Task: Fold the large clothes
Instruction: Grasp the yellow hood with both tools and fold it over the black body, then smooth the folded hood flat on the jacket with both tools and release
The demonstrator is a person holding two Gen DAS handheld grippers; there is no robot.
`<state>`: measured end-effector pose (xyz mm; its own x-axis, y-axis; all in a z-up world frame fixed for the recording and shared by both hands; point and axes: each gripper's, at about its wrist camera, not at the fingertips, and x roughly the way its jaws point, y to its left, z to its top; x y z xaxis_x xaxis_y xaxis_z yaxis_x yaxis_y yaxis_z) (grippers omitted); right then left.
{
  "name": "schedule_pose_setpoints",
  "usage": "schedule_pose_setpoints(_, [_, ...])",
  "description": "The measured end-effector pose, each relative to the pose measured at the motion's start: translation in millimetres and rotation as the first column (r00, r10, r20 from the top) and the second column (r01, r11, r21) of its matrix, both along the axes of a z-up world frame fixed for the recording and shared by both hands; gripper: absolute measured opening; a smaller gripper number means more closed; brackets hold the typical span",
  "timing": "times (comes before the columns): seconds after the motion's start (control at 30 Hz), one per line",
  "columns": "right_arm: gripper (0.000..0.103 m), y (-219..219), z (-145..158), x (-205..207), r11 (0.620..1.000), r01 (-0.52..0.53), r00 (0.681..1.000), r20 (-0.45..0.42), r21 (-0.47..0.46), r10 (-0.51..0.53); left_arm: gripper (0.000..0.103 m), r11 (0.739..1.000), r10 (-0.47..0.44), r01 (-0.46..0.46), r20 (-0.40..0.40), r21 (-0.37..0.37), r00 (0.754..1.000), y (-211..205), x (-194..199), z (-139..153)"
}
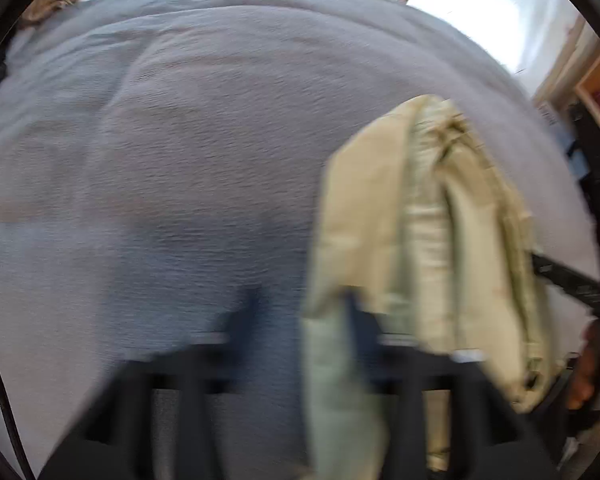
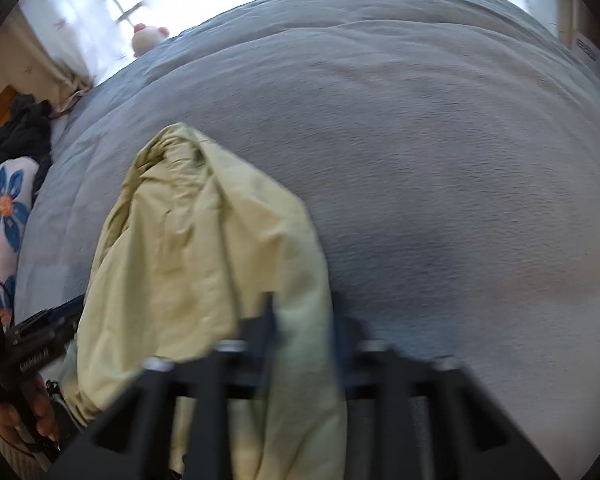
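Cloth of this sort should handle light and limp: the garment (image 1: pixel 432 240) looks thin and soft, so it will sag and swing from any point of hold rather than keep a shape, and it seems unlikely to slip from a firm pinch. By that judgement the best places to take it are along an edge or at two corners set well apart, so that the span between them hangs straight before it goes down. In the left wrist view it is pale beige with a ribbed or gathered strip running down the middle; in the right wrist view the same piece (image 2: pixel 204 248) reads as yellowish cream, creased and bunched at the top. It hangs over the grey bed cover (image 1: pixel 160 160), filling the lower right of the left view and the lower left of the right view. The left tool (image 1: pixel 300 304) is clamped on a fold of the garment, and the right tool (image 2: pixel 304 316) likewise grips its edge, though blur hides exactly how much fabric sits between the fingers.
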<state>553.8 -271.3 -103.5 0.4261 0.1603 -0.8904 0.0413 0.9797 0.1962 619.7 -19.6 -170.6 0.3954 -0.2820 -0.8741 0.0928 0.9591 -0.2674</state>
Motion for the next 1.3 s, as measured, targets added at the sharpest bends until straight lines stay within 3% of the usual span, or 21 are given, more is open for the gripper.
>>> schedule_pose_setpoints(0.03, [0.003, 4, 4, -3, 1.000, -0.002, 1.000, 0.013, -0.022, 0.003, 0.002, 1.000, -0.010, 0.010, 0.001, -0.015, 1.000, -2, -2, 4])
schedule_pose_setpoints(0.13, [0.001, 9, 24, -16, 0.997, -0.008, 0.998, 0.064, -0.075, 0.013, 0.001, 0.997, -0.024, 0.018, 0.087, 0.070, 0.996, -13, -17, 25])
schedule_pose_setpoints(0.27, [0.001, 7, 70, -51, 0.999, -0.017, 0.986, 0.167, -0.050, 0.025, 0.000, 0.998, -0.007, -0.002, 0.159, 0.060, 0.987, -11, -49, 62])
schedule_pose_setpoints(0.43, [0.001, 6, 133, -141, 0.995, -0.081, 0.939, 0.332, -0.053, 0.094, 0.000, 0.998, -0.056, 0.043, 0.268, 0.053, 0.962, 0, -122, 122])
schedule_pose_setpoints(0.57, [0.002, 12, 153, -216, 0.986, -0.140, 0.891, 0.421, -0.095, 0.167, 0.000, 0.997, -0.083, 0.077, 0.300, 0.031, 0.950, 26, -190, 146])
schedule_pose_setpoints(0.67, [0.006, 10, 143, -271, 0.980, -0.129, 0.893, 0.413, -0.149, 0.180, 0.003, 0.994, -0.105, 0.091, 0.282, 0.063, 0.954, 39, -233, 141])
schedule_pose_setpoints(0.77, [0.018, 2, 124, -304, 0.979, -0.122, 0.931, 0.323, -0.165, 0.170, 0.005, 0.989, -0.115, 0.092, 0.202, 0.119, 0.973, 54, -276, 119])
schedule_pose_setpoints(0.93, [0.018, -10, 113, -349, 0.985, -0.089, 0.966, 0.226, -0.149, 0.122, 0.005, 0.996, -0.058, 0.050, 0.092, 0.079, 0.994, 91, -313, 98])
schedule_pose_setpoints(1.17, [0.019, -14, 140, -398, 0.996, -0.087, 0.975, 0.205, -0.027, 0.091, 0.011, 0.999, -0.043, 0.040, 0.090, 0.038, 0.995, 102, -369, 131])
schedule_pose_setpoints(1.3, [0.038, -7, 156, -422, 0.996, -0.094, 0.972, 0.215, 0.003, 0.091, 0.025, 0.998, -0.070, 0.070, 0.102, 0.007, 0.992, 88, -388, 157])
